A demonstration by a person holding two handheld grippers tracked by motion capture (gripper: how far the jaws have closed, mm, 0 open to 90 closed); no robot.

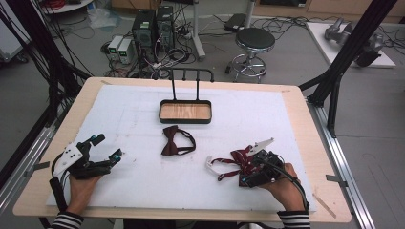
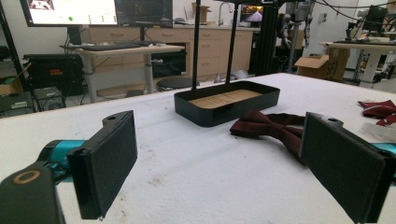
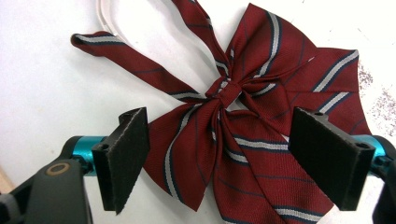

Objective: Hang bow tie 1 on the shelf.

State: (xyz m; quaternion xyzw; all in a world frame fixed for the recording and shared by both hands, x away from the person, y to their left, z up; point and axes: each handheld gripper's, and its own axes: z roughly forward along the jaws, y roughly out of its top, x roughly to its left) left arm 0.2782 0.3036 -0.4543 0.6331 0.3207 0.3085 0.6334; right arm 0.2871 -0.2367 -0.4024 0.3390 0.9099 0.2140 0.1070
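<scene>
A dark red striped bow tie (image 3: pixel 261 88) with a white strap (image 1: pixel 210 164) lies flat on the white mat at the front right (image 1: pixel 237 157). My right gripper (image 3: pixel 224 158) hovers over it, open, with the lower wings of the bow between its two black pads and neither pad pressing; the same gripper (image 1: pixel 249 167) sits in a hand at the front right. A plain dark red bow tie (image 1: pixel 176 140) (image 2: pixel 271 126) lies mid-table. My left gripper (image 1: pixel 107 147) (image 2: pixel 219 163) rests open at the front left, with nothing between its pads.
A black tray (image 1: pixel 185 122) (image 2: pixel 219 114) with a wooden floor and a tall black frame (image 1: pixel 191 81) stands behind the plain tie. The white mat (image 1: pixel 119 119) covers most of the wooden table. A stool (image 1: pixel 254 40) and computers (image 1: pixel 153 26) stand on the floor beyond.
</scene>
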